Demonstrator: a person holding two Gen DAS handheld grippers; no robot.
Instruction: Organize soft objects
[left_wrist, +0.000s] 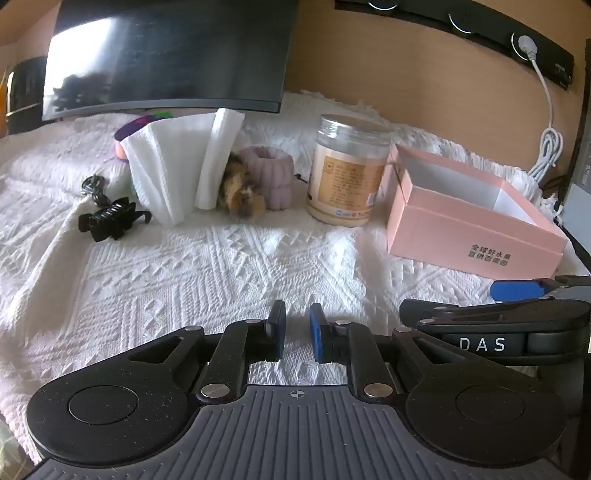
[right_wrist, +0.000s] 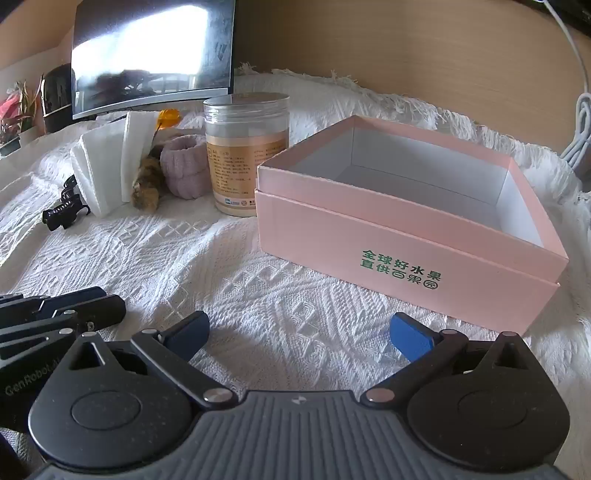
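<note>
A lilac plush scrunchie (left_wrist: 272, 177) (right_wrist: 184, 170) and a brown furry scrunchie (left_wrist: 240, 192) (right_wrist: 147, 184) lie at the back of the white knitted cloth (left_wrist: 184, 280), beside folded white tissues (left_wrist: 173, 166) (right_wrist: 107, 166). An empty pink box (left_wrist: 476, 214) (right_wrist: 406, 229) stands at the right. My left gripper (left_wrist: 297, 332) is nearly shut and empty, low over the cloth, far from the scrunchies. My right gripper (right_wrist: 299, 332) is open and empty, just in front of the box.
A clear jar with a tan label (left_wrist: 347, 170) (right_wrist: 245, 155) stands between the scrunchies and the box. A black hair claw (left_wrist: 110, 218) (right_wrist: 62, 212) lies left of the tissues. A monitor (left_wrist: 170, 55) hangs over the back. A white cable (left_wrist: 546, 140) lies far right.
</note>
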